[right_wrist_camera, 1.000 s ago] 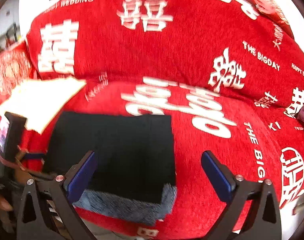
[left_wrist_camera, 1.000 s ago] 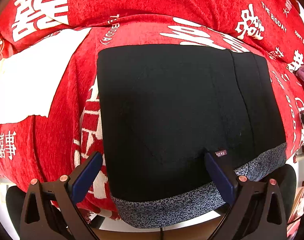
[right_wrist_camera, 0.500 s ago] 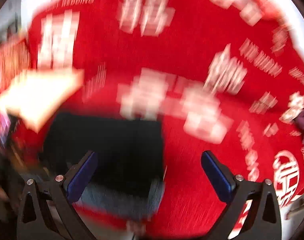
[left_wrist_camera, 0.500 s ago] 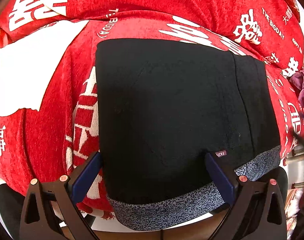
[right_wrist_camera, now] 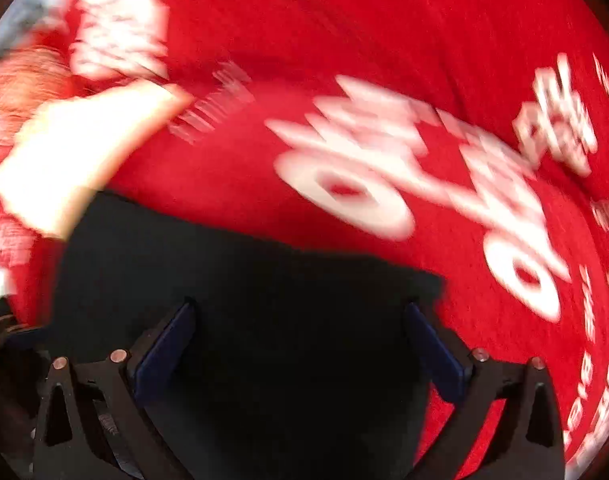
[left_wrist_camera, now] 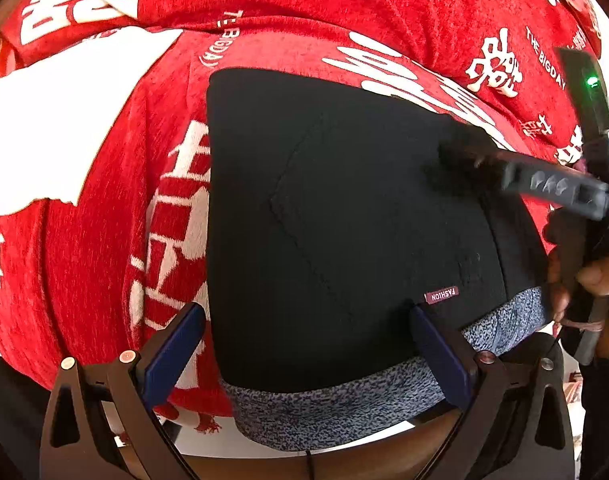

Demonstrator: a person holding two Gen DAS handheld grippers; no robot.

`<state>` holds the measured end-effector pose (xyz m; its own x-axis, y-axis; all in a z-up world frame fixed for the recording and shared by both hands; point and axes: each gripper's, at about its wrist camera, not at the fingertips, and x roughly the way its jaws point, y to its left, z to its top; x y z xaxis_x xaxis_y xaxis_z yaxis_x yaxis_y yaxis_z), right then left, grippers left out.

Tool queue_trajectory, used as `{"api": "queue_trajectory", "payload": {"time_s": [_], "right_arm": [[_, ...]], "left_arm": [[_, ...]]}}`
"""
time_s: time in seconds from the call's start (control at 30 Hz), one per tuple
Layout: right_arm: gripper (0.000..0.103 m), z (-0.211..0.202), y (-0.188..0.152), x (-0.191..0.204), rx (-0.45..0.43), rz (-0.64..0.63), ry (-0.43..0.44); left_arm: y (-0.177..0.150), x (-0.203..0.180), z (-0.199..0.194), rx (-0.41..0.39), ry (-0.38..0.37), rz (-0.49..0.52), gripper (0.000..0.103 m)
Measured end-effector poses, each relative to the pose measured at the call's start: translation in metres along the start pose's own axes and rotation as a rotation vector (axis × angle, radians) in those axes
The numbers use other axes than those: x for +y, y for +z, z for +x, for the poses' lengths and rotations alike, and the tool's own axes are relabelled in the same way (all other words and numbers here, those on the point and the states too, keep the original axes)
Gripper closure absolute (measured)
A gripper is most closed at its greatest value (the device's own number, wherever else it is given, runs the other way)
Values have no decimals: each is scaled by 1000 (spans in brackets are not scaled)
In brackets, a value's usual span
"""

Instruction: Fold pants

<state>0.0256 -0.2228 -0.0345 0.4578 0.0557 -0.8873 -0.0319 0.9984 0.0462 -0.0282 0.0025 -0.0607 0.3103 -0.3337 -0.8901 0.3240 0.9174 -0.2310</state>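
Observation:
Folded black pants with a speckled grey waistband and a small FASHION tag lie flat on a red cover. My left gripper hovers open over the waistband edge, with nothing between its blue pads. From the right side of the left wrist view, the other gripper reaches over the far right corner of the pants, with a hand behind it. The right wrist view is blurred: my right gripper stands open just above the black pants.
The red cover with white characters drapes a rounded sofa or cushion. A white cloth lies to the left of the pants. The cover's front edge drops off below the waistband, where a dark chair and wood show.
My right gripper has swung in over the pants' far right corner and now shows in the left wrist view. The left gripper has barely moved.

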Motion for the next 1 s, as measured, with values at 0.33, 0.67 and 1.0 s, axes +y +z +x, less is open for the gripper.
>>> {"api": "queue_trajectory", "payload": {"time_s": [0.33, 0.67, 1.0], "right_arm": [[0, -91, -89, 34, -146, -26, 312], [0, -65, -112, 69, -82, -145, 202], [0, -56, -90, 123, -167, -164, 54]], "left_arm": [[0, 39, -30, -70, -49, -54, 1], [85, 53, -5, -46, 121, -101, 1], [93, 50, 9, -47, 123, -72, 1]]}}
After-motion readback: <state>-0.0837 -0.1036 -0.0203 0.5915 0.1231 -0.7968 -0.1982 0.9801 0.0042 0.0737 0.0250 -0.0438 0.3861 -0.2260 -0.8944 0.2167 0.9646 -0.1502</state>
